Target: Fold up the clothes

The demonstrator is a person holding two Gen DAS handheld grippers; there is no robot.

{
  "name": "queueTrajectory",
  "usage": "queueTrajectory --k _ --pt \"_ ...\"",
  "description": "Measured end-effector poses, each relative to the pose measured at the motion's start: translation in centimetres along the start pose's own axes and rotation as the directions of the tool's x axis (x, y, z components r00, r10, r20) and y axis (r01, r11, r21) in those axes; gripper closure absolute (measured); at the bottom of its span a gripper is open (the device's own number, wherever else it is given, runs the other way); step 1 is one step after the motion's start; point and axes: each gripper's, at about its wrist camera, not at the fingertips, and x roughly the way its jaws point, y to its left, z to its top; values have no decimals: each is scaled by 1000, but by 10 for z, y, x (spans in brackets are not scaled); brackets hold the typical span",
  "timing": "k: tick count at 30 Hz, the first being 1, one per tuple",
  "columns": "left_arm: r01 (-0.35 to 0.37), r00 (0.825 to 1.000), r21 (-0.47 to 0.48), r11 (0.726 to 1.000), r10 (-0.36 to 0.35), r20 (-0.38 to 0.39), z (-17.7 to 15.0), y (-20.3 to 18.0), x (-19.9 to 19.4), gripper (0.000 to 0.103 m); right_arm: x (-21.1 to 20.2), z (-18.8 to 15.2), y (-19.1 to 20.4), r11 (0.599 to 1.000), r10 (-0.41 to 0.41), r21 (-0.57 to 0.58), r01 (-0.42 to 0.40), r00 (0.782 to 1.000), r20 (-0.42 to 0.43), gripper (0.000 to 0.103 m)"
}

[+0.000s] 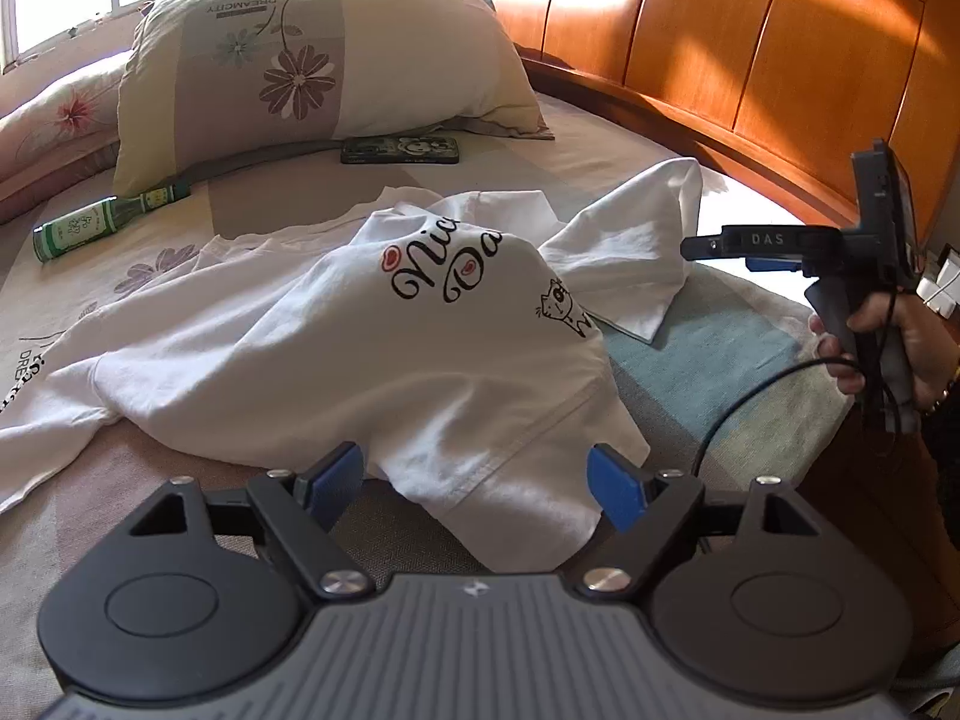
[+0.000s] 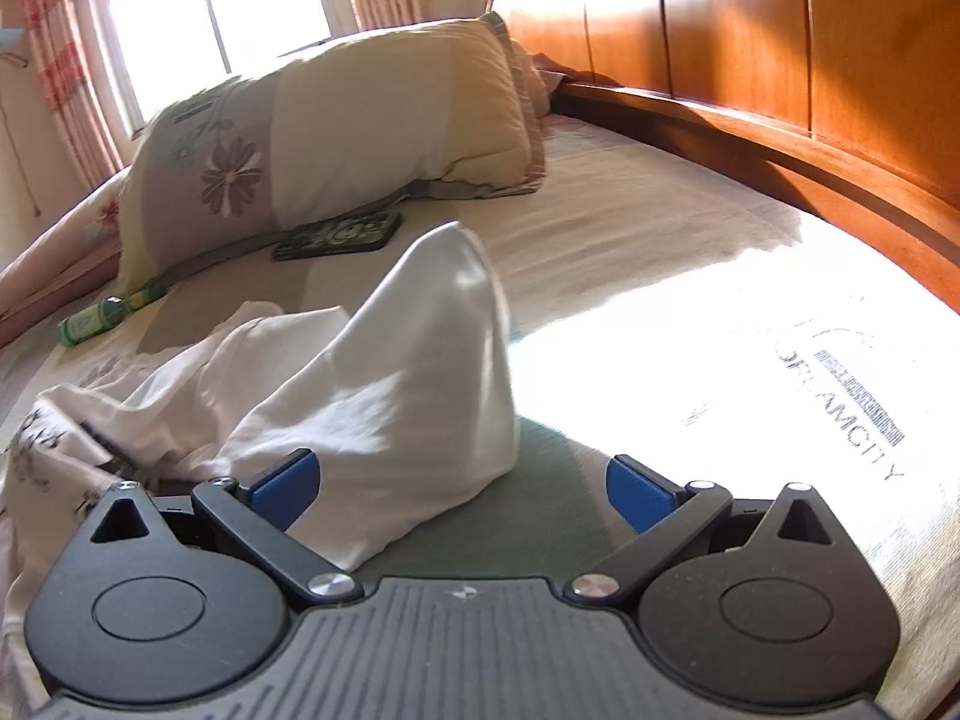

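Note:
A white T-shirt (image 1: 372, 348) with black script lettering and a small cat drawing lies crumpled on the bed. My left gripper (image 1: 477, 483) is open, and a fold of the shirt's hem lies between its blue pads without being pinched. In the left wrist view the right gripper (image 1: 690, 247) hovers at the right beside the shirt's raised sleeve, held by a hand (image 1: 888, 348). In the right wrist view my right gripper (image 2: 462, 483) is open, with the peaked white sleeve (image 2: 420, 372) just in front of its left pad.
A flowered pillow (image 1: 312, 72) lies at the head of the bed, with a dark phone case (image 1: 399, 150) and a green bottle (image 1: 102, 222) next to it. The wooden headboard (image 1: 750, 48) runs along the right. A black cable (image 1: 738, 402) hangs from the right gripper.

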Motion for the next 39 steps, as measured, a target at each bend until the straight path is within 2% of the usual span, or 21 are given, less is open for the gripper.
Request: queueTrajectory --k 4,9,17,22,24,26,27,31,36,39 --pt "-17 1000 -10 1000 17 -10 -4 4 0 19 25 16 -24 991 -99 86 100 995 -12 0" --pt "-29 999 -20 999 29 -25 -5 8 6 18 52 14 -16 983 -182 14 183 982 -52 0" --pt "-20 999 -15 1000 20 -44 -6 7 12 18 75 23 -11 957 -284 -71 281 958 -35 0" --pt "-15 999 -9 1000 15 -43 -8 8 9 18 62 38 -47 898 -439 -27 439 898 -18 0" --pt "-20 999 -17 1000 19 -45 -8 9 10 18 55 42 -61 875 -483 -49 482 875 -11 0" --pt "-20 999 -20 1000 19 -46 -7 9 10 18 49 47 -74 837 -543 -69 542 840 7 0" --pt "-17 999 -19 1000 16 -45 -6 8 10 18 45 49 -79 831 -553 -67 552 833 6 0" --pt "2 999 -7 1000 -2 -38 -5 2 10 18 30 49 -74 846 -529 -87 526 848 -13 0" --pt "0 999 5 1000 0 -39 -6 -2 7 18 9 29 -36 928 -352 -137 347 936 -21 0" --pt "-6 999 3 1000 7 -37 -7 -1 4 18 2 12 -10 951 -254 -193 240 966 -49 0"
